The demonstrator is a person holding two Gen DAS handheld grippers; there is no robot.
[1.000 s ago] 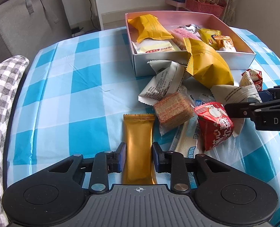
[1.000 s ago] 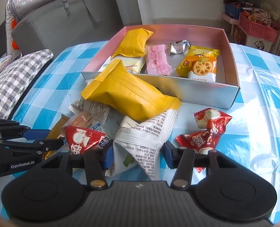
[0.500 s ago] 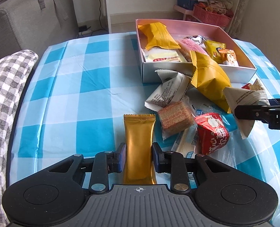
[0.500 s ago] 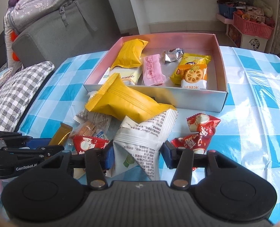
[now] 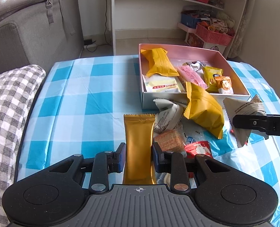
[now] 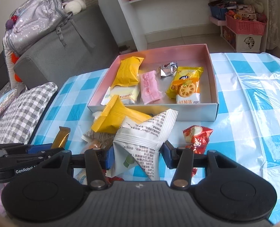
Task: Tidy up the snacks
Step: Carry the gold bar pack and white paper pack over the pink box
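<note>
My left gripper (image 5: pixel 138 156) is shut on a gold snack bar (image 5: pixel 139 140) and holds it above the blue checked table. My right gripper (image 6: pixel 137 156) is shut on a white printed snack packet (image 6: pixel 145 138), also lifted; that packet shows in the left wrist view (image 5: pixel 242 111). The pink-lined box (image 6: pixel 214 87) ahead holds several snacks, among them a yellow packet (image 6: pixel 128 70), a pink one (image 6: pixel 149 87) and a cracker pack (image 6: pixel 187 90). A big yellow bag (image 5: pixel 204 111) leans on the box's front wall.
Loose snacks lie in front of the box: a second white packet (image 5: pixel 168 117), a wafer pack (image 5: pixel 168 140), red packets (image 6: pixel 196 138). A checked cushion (image 5: pixel 7 102) and grey sofa (image 5: pixel 32 30) stand left. Shelves and a pink basket (image 5: pixel 213 35) stand behind.
Both grippers have risen and tilted up with their snacks, the gold bar and the white packet now off the table. The box looks farther away.
</note>
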